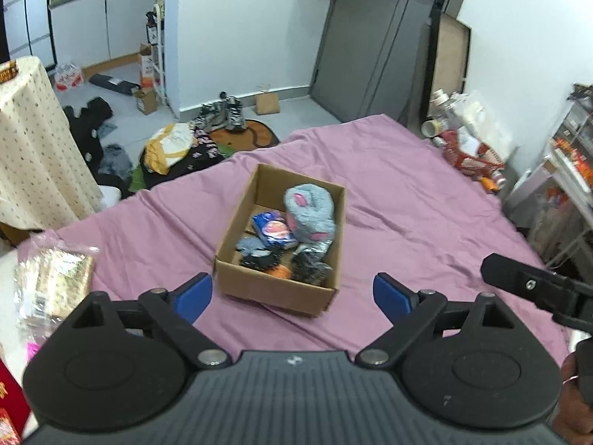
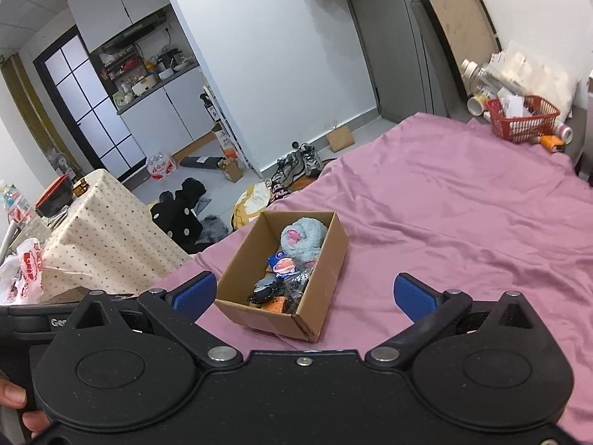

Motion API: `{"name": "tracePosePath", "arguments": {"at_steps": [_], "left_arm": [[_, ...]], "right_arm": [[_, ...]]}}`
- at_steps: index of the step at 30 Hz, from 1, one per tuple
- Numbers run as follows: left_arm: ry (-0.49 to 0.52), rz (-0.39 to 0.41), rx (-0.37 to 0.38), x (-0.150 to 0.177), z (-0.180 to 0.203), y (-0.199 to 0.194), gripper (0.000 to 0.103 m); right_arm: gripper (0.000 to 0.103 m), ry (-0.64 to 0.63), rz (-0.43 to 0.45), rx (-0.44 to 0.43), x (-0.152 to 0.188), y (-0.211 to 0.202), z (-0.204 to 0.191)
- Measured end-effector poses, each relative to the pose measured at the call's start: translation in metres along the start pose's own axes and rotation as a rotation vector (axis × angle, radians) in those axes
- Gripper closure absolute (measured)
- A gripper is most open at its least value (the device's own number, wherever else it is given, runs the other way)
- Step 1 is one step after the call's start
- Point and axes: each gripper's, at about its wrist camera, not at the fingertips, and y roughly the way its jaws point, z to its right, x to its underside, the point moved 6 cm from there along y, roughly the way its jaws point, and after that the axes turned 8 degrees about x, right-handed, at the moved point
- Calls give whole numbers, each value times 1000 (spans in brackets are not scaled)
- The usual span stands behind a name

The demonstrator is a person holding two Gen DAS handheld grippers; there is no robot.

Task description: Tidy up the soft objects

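Observation:
A brown cardboard box sits on the pink bedsheet. Inside lie a fluffy grey slipper with pink patches, a blue and orange soft item and several dark socks. My left gripper hangs open above the bed, just in front of the box, with nothing between its blue pads. Also open and empty, my right gripper hovers over the box's near end. Part of the right gripper shows at the right of the left wrist view.
A red basket with bottles and tape rolls stands at the bed's far right corner. A table with a dotted cloth is left of the bed. Clothes and shoes litter the floor beyond. A crinkly plastic packet lies at the left.

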Motion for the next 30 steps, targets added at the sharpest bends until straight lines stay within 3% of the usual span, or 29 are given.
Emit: {"name": "tracePosePath", "arguments": {"at_steps": [8,30], "left_arm": [[46,19,-5,8,4,-31,6],[132,112,25,29,0,-108,5]], "right_arm": [[0,-35,40,50,6,-38,-8],[0,-48,147,89,22,-112,-30]]}}
